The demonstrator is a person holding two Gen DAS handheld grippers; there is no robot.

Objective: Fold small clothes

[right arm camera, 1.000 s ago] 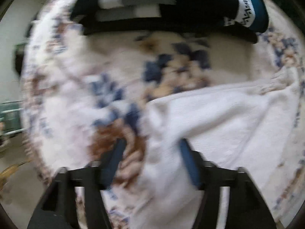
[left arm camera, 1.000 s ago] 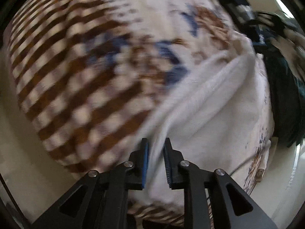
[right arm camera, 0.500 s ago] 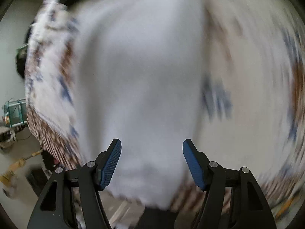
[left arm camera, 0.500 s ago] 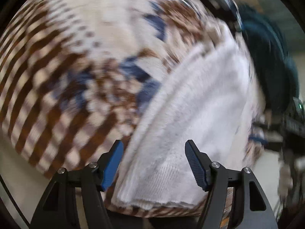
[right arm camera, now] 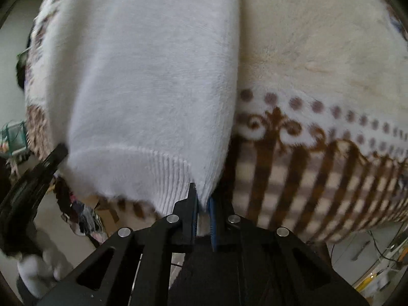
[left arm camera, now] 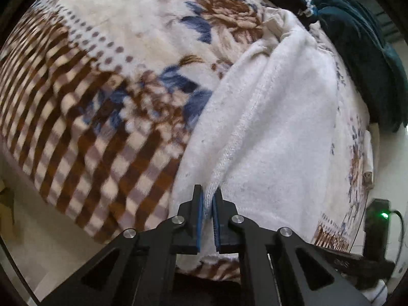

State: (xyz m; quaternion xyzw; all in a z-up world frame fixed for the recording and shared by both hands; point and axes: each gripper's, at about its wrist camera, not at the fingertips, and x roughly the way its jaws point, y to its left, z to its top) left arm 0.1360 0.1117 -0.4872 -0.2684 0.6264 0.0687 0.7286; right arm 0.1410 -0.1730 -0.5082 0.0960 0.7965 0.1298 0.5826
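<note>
A white fleecy garment (left arm camera: 275,117) lies on a floral and brown-checked blanket (left arm camera: 102,81). In the left wrist view my left gripper (left arm camera: 207,204) is shut on the garment's stitched seam edge near the blanket's near side. In the right wrist view the same white garment (right arm camera: 153,76) fills the left half, its ribbed hem nearest me. My right gripper (right arm camera: 202,204) is shut on the corner of that ribbed hem. The other gripper's black body (right arm camera: 33,178) shows at the left edge.
Dark teal and black clothes (left arm camera: 357,51) are piled at the blanket's far right. A black device with a green light (left arm camera: 382,219) stands beyond the right edge. Bare blanket (right arm camera: 318,76) stretches to the right of the garment. Floor clutter (right arm camera: 79,219) lies below left.
Both grippers were open half a second ago, straddling the white garment. Now each has shut on an edge of it: the left on the seam, the right on the ribbed hem.
</note>
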